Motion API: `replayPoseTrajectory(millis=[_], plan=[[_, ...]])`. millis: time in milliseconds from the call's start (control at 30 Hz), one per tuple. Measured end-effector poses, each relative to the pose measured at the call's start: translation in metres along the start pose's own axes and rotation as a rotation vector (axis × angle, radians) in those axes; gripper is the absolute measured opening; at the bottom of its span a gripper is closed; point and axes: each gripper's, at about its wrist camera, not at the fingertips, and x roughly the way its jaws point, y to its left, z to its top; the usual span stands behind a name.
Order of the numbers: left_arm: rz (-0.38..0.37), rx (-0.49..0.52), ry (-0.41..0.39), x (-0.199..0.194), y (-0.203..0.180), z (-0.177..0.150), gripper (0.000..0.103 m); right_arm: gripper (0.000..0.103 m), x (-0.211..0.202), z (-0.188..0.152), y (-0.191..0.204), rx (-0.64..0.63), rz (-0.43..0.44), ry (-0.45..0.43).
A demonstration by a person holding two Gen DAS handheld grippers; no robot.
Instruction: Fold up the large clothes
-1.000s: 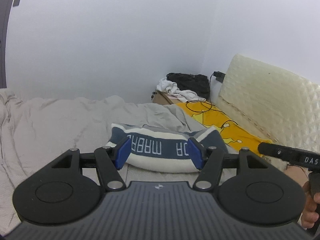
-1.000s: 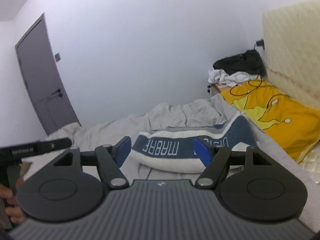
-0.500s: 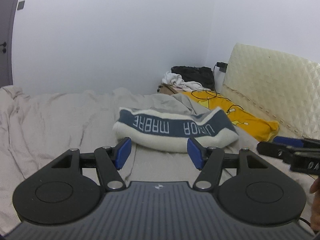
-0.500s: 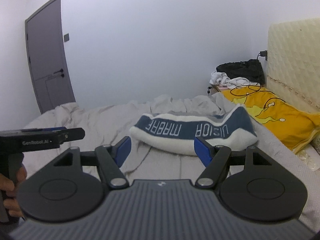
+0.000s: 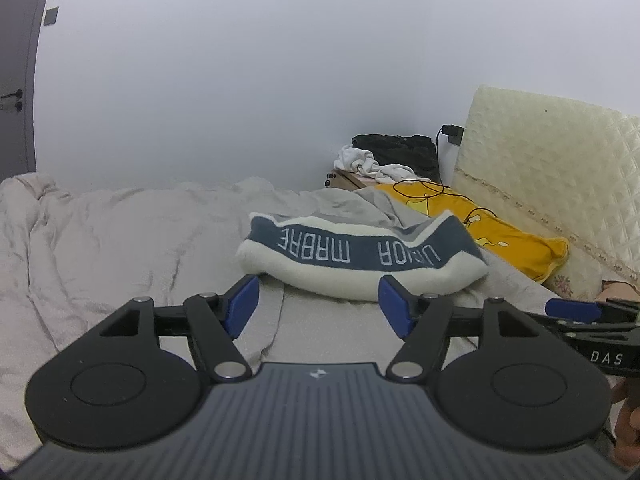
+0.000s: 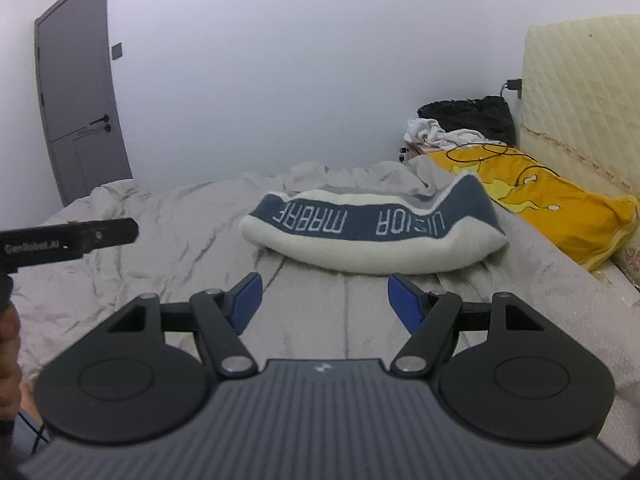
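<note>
In the left wrist view, a grey door (image 5: 16,80) edges the frame at nine o'clock, and a rumpled pale grey bed sheet (image 5: 120,240) spreads across the bed from there toward the centre. The left tool (image 5: 316,306) sits low at six o'clock, its blue-padded jaws standing well apart with nothing between them but bare sheet; they have just been opening a little further. Just beyond the pads, at about twelve o'clock from them, lies the folded cream and navy knitted garment with pale lettering across its dark band (image 5: 360,256), resting on the bed and apart from the pads. Behind it at one o'clock a heap of black and white clothes (image 5: 392,156) sits on a low brown stand, and a yellow pillow with black cables over it (image 5: 500,232) lies against a cream quilted headboard (image 5: 560,184) at two o'clock. At three o'clock the right tool (image 5: 576,310) reaches in from the frame edge.

In the right wrist view, the grey door (image 6: 80,92) stands at ten o'clock, and the left tool's black body (image 6: 72,236) enters at nine o'clock, with part of a hand below it. The right tool (image 6: 326,300) at six o'clock has its jaws wide, holding nothing, over the sheet (image 6: 160,232). The garment (image 6: 372,236) lies just ahead at twelve o'clock, untouched. The pillow (image 6: 560,204) and headboard (image 6: 580,92) fill two to three o'clock.
</note>
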Motion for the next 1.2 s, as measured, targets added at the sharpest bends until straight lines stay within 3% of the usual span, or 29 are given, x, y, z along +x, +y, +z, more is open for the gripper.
replayPoseTrajectory(millis=[333,400,467,667,767,800,1200], plan=[[0.010,-0.001,0.034,0.010,-0.002,-0.012,0.076,0.072,0.001,-0.009,0.000,0.015,-0.027,0.013],[0.001,-0.006,0.030,0.010,-0.002,-0.011,0.091,0.072,0.001,-0.010,0.002,0.008,-0.033,0.014],[-0.016,-0.009,0.022,0.009,-0.001,-0.011,0.098,0.072,0.001,-0.008,0.002,0.007,-0.035,0.012],[-0.012,-0.011,0.024,0.009,0.000,-0.011,0.103,0.072,0.002,-0.007,0.001,0.020,-0.025,0.016],[-0.007,-0.019,0.026,0.008,0.002,-0.010,0.103,0.099,0.003,-0.007,0.001,0.011,-0.049,0.002],[-0.002,-0.020,0.025,0.008,0.002,-0.010,0.103,0.103,0.003,-0.007,0.001,0.009,-0.055,-0.003],[0.020,-0.045,0.032,0.003,0.008,-0.007,0.103,0.103,0.002,-0.006,0.010,-0.007,-0.044,0.001]])
